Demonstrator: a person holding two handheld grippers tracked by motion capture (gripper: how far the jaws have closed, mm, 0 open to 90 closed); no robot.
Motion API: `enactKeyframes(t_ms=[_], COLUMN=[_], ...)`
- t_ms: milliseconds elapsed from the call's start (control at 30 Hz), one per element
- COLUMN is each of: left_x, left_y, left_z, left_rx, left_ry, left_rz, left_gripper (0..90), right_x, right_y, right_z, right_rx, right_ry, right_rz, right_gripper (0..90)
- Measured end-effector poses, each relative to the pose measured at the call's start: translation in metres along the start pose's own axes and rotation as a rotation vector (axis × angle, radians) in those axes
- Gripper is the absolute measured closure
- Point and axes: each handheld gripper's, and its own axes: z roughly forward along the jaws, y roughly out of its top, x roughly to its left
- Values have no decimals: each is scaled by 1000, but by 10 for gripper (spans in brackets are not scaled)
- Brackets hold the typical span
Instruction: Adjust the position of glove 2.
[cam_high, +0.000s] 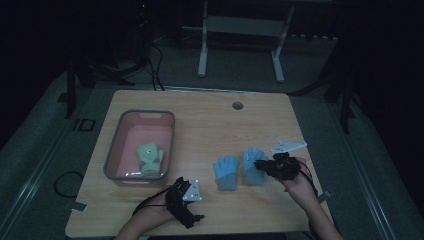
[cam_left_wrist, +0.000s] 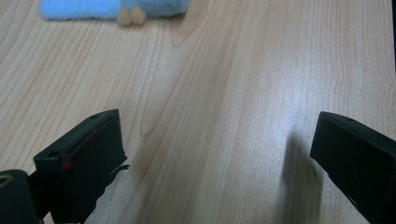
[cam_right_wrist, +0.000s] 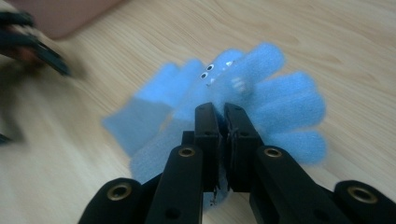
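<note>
Two light blue knit gloves lie side by side at the table's right front: the left blue glove (cam_high: 226, 172) (cam_left_wrist: 79, 8) and the right blue glove (cam_high: 251, 161) (cam_right_wrist: 294, 112). My right gripper (cam_high: 261, 165) (cam_right_wrist: 223, 108) is shut on the right blue glove, pinching its fabric between the pads, with its fingers fanned out beyond the jaws. A yellow-green glove (cam_high: 150, 159) lies inside the pink basin (cam_high: 112, 155) at the left. My left gripper (cam_high: 190, 202) (cam_left_wrist: 217, 140) stands open over bare wood near the front edge, with nothing between its fingers.
The wooden table (cam_high: 210, 125) has a round cable hole (cam_high: 237, 105) at its far side. A white metal stand (cam_high: 240, 25) is on the floor behind the table. A dark cable loop (cam_high: 67, 182) lies on the floor at the left.
</note>
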Motion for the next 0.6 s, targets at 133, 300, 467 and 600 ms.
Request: enactKeyframes(t_ms=[133,300,467,600], left_x=[0,0,0,0], left_y=[0,0,0,0], left_z=[0,0,-1,0], left_rx=[-2,-5,-5,-6], left_ry=[1,-3,-2,-2], left_rz=[1,0,2,0], left_gripper=[30,29,30,30], right_x=[10,20,30,34], right_y=[11,21,31,35], right_z=[5,13,21,31], right_rx=[-16,-20,-23,-19], right_ry=[14,40,78,98], right_rz=[-7,-20,-28,-20], right_gripper=[852,851,851,850])
